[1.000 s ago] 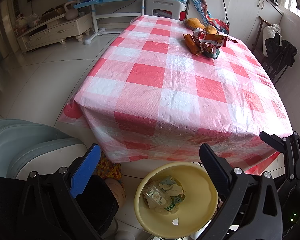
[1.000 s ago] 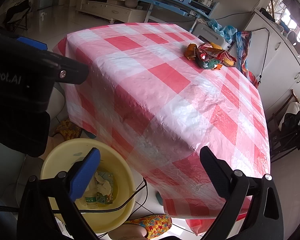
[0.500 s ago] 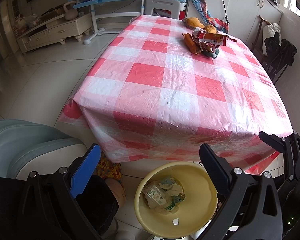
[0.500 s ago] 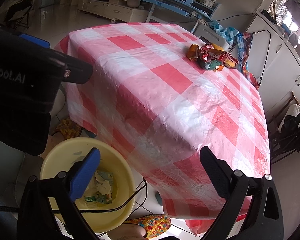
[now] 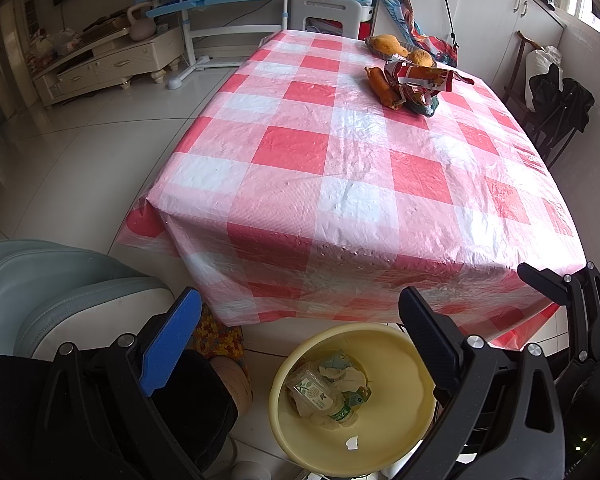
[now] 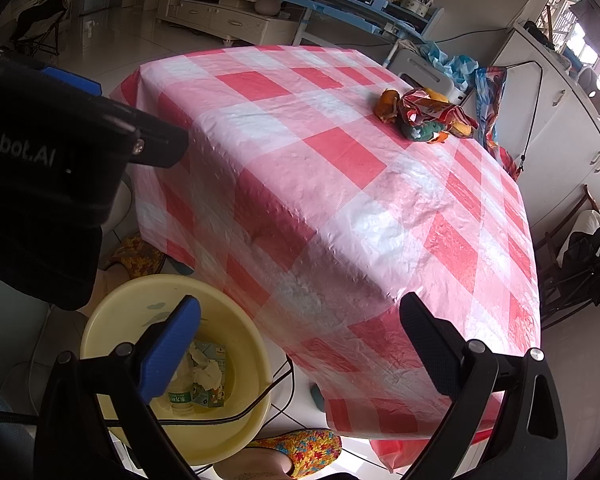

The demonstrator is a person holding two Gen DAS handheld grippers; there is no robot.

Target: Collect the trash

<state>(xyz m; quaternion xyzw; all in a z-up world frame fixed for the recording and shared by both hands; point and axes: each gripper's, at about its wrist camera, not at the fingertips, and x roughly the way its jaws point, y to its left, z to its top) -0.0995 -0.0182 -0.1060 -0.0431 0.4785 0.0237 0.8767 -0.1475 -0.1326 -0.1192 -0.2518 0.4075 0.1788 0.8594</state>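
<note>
A yellow basin (image 5: 404,424) stands on the floor by the table's near edge and holds a plastic bottle (image 5: 320,396), crumpled tissue and cartons; it also shows in the right wrist view (image 6: 240,344). A pile of crumpled snack wrappers (image 5: 418,84) with orange pieces lies at the table's far side, and shows in the right wrist view (image 6: 422,118). My left gripper (image 5: 300,340) is open and empty above the basin. My right gripper (image 6: 300,340) is open and empty over the table's near corner, with the left gripper's body (image 6: 52,184) at its left.
The table wears a red and white checked cloth (image 5: 340,168). A pale blue chair (image 5: 60,280) stands at the near left. A foot in a patterned slipper (image 6: 296,452) is by the basin. A dark chair (image 5: 556,100) and white cabinets stand to the right.
Both views have shifted only slightly; the wrapper pile sits a little lower in the right wrist view. Both grippers stay open and empty.
</note>
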